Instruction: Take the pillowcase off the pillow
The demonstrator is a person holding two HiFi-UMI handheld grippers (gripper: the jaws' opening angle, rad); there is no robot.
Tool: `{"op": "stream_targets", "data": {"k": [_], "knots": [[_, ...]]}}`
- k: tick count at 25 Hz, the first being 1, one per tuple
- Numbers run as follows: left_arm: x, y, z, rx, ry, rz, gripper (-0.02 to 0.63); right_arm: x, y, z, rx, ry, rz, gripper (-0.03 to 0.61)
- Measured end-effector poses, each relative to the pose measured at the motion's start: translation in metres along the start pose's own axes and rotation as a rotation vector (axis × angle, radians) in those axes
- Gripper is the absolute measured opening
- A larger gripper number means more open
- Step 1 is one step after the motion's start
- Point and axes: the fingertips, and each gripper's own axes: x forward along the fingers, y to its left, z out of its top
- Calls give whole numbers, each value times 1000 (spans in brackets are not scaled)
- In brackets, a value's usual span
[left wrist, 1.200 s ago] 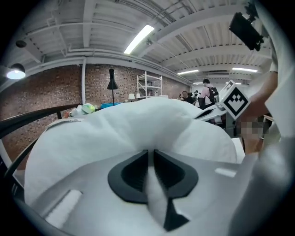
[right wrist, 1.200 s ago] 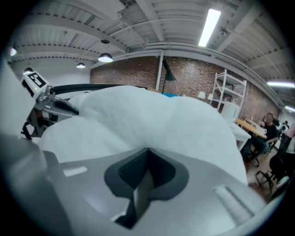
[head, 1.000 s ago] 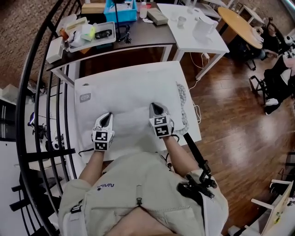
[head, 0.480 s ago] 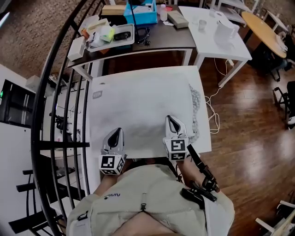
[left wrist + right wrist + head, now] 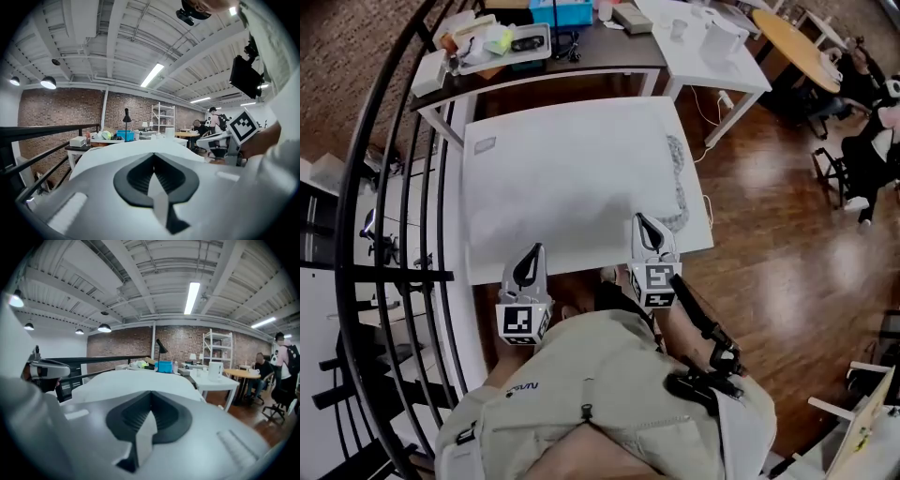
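The white pillowcase (image 5: 572, 178), spread flat, is being pinched at its near edge by the fully closed left gripper (image 5: 532, 251) and right gripper (image 5: 641, 221). Slippage is being risked by thin fabric and uneven pulling.

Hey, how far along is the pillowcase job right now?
Done: left claw and right claw are each shut on the white pillowcase at its near edge. In hand: that grip, ready to pull. Left: the whole removal; nothing shows uncovered yet.
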Motion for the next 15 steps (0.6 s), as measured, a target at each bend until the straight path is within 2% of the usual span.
{"op": "stream_targets", "data": {"k": [5, 8, 15], "knots": [[-48, -14, -29, -58, 30, -12, 2, -52, 27, 1, -7, -4, -21, 4], [-59, -27, -26, -52, 4, -5, 2, -72, 28, -4, 4, -5, -17, 3], [-66, -40, -18, -29, -15, 71, 2, -94, 26, -5, 28, -53, 45, 3]]}}
